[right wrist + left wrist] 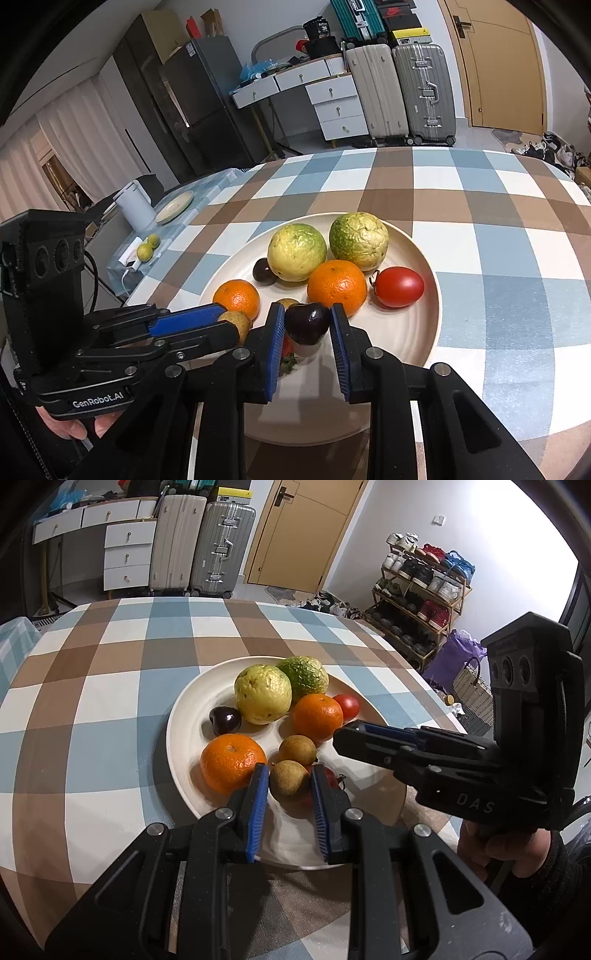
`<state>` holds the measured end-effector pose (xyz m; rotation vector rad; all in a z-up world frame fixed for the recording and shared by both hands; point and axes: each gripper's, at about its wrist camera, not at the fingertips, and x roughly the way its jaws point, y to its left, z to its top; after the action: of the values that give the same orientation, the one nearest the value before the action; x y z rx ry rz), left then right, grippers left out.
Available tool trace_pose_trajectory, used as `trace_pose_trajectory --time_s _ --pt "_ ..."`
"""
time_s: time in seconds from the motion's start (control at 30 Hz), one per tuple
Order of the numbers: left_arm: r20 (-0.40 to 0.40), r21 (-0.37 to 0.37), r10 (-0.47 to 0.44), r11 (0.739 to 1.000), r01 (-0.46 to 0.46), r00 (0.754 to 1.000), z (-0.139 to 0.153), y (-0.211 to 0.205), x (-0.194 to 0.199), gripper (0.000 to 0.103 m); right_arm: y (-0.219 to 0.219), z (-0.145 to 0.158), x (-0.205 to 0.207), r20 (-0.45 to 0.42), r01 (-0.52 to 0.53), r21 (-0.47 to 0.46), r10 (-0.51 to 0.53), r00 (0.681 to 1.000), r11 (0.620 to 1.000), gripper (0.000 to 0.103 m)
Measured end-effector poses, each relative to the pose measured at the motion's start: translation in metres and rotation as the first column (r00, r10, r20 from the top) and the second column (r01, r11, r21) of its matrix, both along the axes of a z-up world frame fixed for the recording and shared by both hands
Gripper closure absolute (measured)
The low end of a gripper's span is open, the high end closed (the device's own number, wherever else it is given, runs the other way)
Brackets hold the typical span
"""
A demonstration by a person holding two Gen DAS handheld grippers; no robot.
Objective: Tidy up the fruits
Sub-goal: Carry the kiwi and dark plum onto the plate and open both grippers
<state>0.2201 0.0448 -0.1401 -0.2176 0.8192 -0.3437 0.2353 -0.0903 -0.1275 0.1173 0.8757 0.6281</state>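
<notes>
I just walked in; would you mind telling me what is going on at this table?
A person is sorting fruit with a hand-held gripper in each hand. The left gripper is shut on a small brown fruit, and the right gripper is shut on a dark plum, both just above a white plate on the checked tablecloth. The plate also holds two oranges, two green-yellow guavas, a red tomato, another plum and another brown fruit.

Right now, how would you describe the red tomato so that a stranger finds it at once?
Find the round cream plate on the checked tablecloth. On the plate's right side lies the tomato, beside an orange. It is the only smooth, shiny, fully red fruit in plain view there.
</notes>
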Motion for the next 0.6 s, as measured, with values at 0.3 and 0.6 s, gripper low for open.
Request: trace_pose_trajectory --time_s 0.3,0.6 --pt "-0.01 0.007 0.019 1.0 -0.019 1.0 0.004 0.001 -0.004 0.082 -0.002 0.001 -0.001 0.012 0.019 0.007 -0.019 1.0 1.0 0.063" --pt "0.017 0.024 0.041 0.999 -0.042 0.999 0.021 0.001 -0.019 0.065 -0.022 0.025 -0.023 0.084 0.052 0.064 -0.058 0.995 0.997 0.051"
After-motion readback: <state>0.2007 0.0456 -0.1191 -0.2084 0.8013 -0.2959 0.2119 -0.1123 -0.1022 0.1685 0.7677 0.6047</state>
